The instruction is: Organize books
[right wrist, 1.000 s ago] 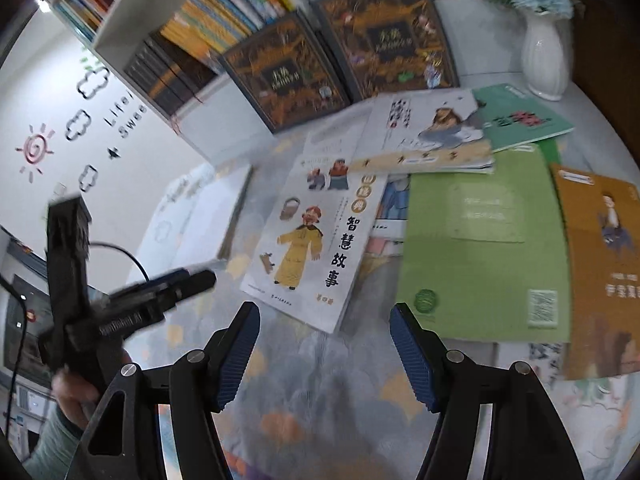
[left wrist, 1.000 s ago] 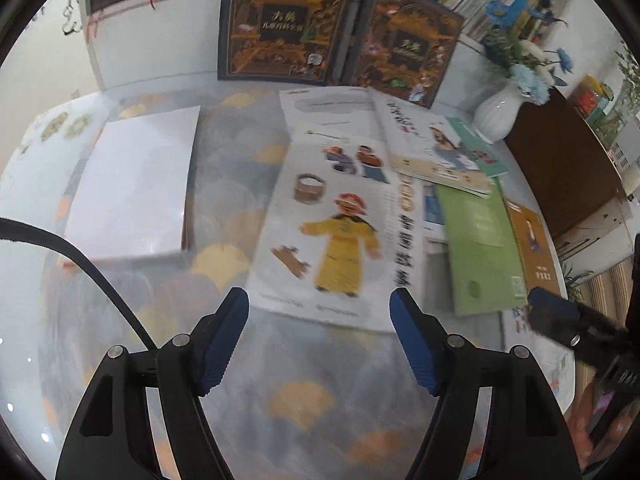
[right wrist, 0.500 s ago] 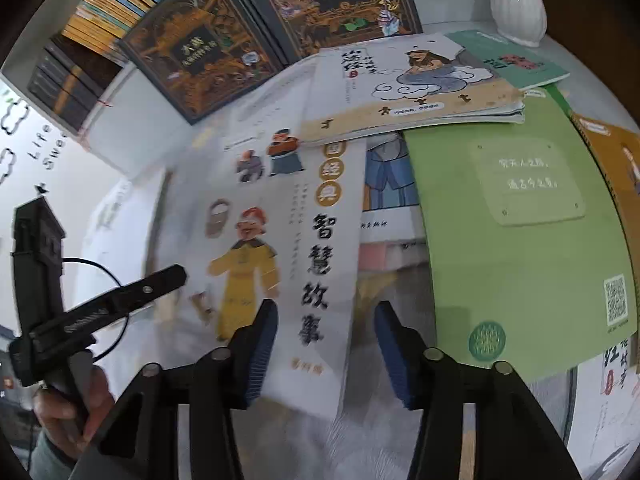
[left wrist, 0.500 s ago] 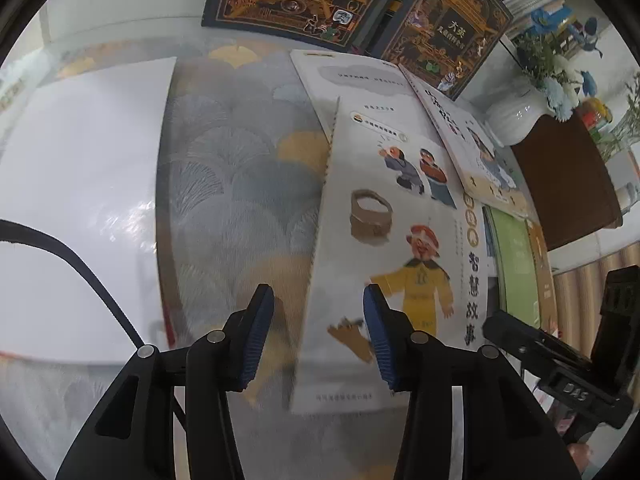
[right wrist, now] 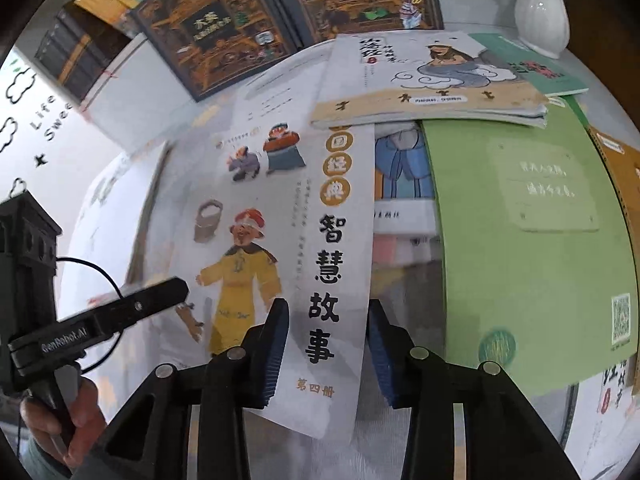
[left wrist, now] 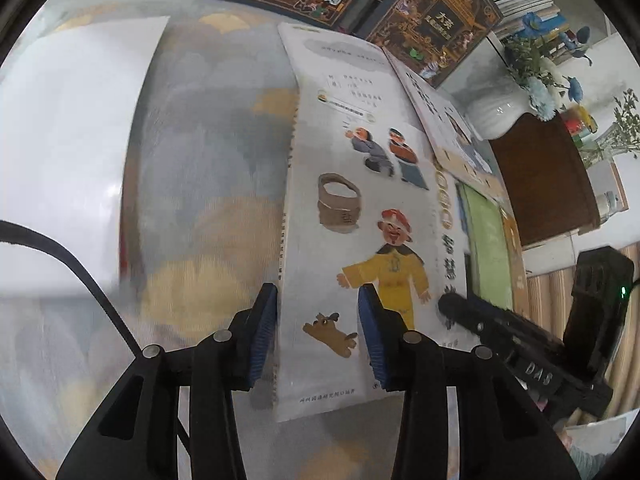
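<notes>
Story book (left wrist: 352,208) flat on tabletop (left wrist: 208,184), partly over other books. Left gripper (left wrist: 318,332) straddles its left edge, right gripper (right wrist: 328,350) its right edge; fingers just been closing, not visibly gripping.

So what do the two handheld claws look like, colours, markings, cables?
Both are matte black plastic frames with ribbed blue pads and round silver pins. The left claw has a black cable and white "GenRobot.AI" lettering, seen from the right wrist. The right claw shows embossed "DAS" lettering and a small green light, seen from the left wrist.
</notes>
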Demonstrator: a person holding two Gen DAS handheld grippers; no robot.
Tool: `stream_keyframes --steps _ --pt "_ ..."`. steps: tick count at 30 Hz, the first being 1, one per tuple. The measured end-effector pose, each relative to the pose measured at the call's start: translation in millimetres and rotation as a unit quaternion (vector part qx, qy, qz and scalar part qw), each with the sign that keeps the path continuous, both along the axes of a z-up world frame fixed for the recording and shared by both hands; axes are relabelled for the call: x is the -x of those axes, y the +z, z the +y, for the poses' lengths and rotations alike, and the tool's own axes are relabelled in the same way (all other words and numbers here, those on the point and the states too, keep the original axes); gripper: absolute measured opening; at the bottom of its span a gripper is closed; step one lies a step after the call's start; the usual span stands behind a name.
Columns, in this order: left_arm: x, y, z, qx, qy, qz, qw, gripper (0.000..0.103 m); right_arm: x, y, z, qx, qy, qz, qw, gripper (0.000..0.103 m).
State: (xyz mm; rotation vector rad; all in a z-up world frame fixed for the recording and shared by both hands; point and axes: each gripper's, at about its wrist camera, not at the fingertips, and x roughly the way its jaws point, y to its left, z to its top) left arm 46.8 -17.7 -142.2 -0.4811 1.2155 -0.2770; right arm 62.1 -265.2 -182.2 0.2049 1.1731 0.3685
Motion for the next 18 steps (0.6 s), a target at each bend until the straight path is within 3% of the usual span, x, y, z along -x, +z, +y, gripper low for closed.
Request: stream_keyframes --steps 2,8,10,13,18 --pt "25.9 5.0 -4.3 0.007 -0.006 0.007 0.9999 0.038 14.2 4.2 -1.1 0.000 0.014 0.003 1.000 0.039" --pt "99.9 -22.6 -20.9 0.015 0.003 0.044 0.9989 0.038 61.5 0.3 -8.2 0.013 0.075 0.022 0.997 0.039" --pt "118.4 -25.7 -23.4 0.011 0.025 0.031 0.9991 0.037 75.4 -5.7 -14.1 0.030 0.091 0.028 0.995 0.039" --pt "129.9 -23.0 -21.0 0.013 0.061 0.034 0.9975 0.037 88.2 -9.0 -28.1 0.042 0.097 0.031 0.994 0.039" --pt "147.4 -22.6 -37.4 -0.007 0.077 0.025 0.9967 0.037 103.9 -14.8 -40.5 0.042 0.129 0.018 0.991 0.039"
